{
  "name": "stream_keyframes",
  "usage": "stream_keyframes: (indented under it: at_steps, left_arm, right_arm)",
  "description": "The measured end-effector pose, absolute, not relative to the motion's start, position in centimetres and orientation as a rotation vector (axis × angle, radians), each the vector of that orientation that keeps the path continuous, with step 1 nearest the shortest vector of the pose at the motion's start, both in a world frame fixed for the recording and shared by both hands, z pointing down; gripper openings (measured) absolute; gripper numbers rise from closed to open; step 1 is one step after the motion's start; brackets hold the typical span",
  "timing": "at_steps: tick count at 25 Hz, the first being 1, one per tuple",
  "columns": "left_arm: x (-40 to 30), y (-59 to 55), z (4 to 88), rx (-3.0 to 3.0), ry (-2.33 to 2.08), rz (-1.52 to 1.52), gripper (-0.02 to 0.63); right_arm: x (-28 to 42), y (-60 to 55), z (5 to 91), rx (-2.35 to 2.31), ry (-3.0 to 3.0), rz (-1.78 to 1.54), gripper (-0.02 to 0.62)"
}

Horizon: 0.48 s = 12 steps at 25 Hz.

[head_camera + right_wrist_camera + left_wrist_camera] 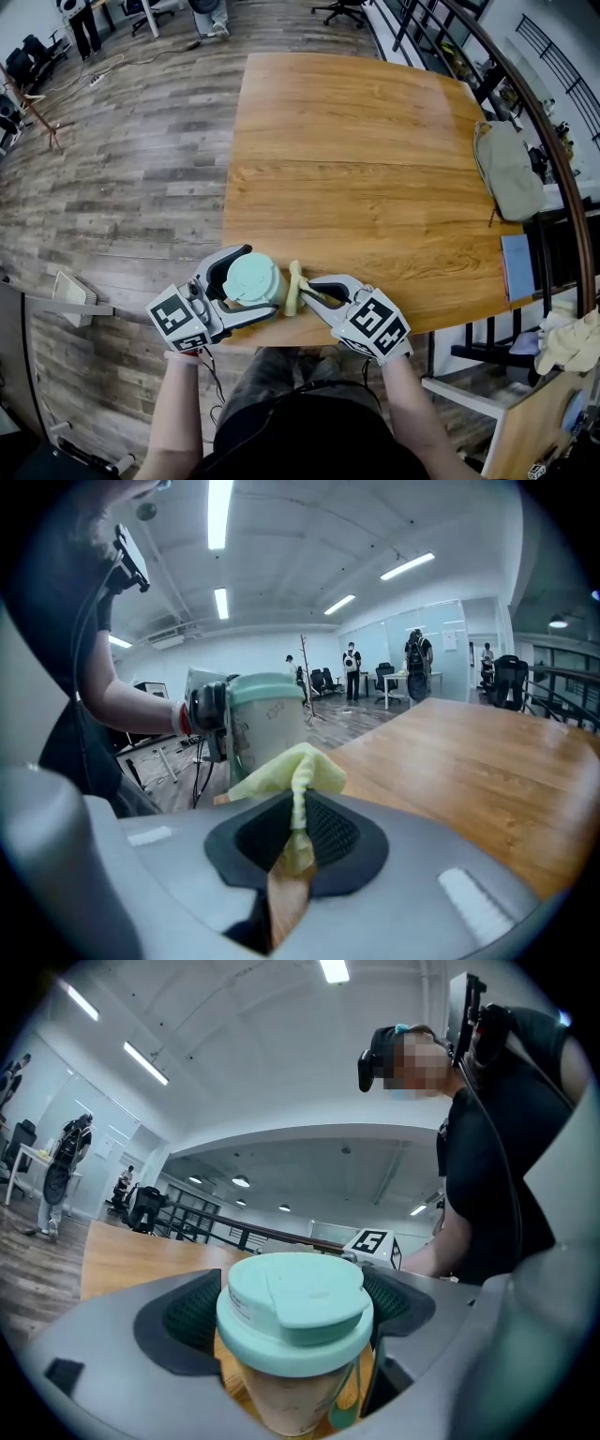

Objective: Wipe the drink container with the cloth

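Two grippers, one drink container, one cloth. The left gripper (261, 281) has its jaws spread wide and closed against the sides of the single drink container (251, 277), a pale cup with a mint-green lid. In the left gripper view the dark pads (187, 1314) press the cup (295, 1335) from either side just below the lid, and the cup stands upright. The right gripper (307, 292) is clenched almost fully, with one yellow cloth (293, 286) pinched between its jaws. In the right gripper view a fold of the cloth (291, 775) rises above the narrow slit between the pads (333, 832). The bunched cloth sits at the container's right side, just beside or touching it; actual contact cannot be confirmed. The container is held over the near left corner of the one wooden table (375, 169); whether its base rests on the wood cannot be told. One olive-grey bag (511, 169) lies at the table's far right edge, well apart from both grippers.
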<state>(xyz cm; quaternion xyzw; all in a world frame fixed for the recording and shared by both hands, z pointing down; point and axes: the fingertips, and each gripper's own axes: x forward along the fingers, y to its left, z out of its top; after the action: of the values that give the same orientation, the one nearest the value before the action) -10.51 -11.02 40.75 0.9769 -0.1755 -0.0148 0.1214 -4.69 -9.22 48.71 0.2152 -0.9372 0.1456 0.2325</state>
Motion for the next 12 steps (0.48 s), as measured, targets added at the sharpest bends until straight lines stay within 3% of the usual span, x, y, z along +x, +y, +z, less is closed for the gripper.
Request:
stream_keyframes:
  at_steps: [12]
  left_arm:
    - [-7.1,-9.0,41.0,2.934,-0.282,0.168,0.459]
  right_arm:
    - [-5.1,-11.0,43.2,0.565,-2.691,0.182,0.043]
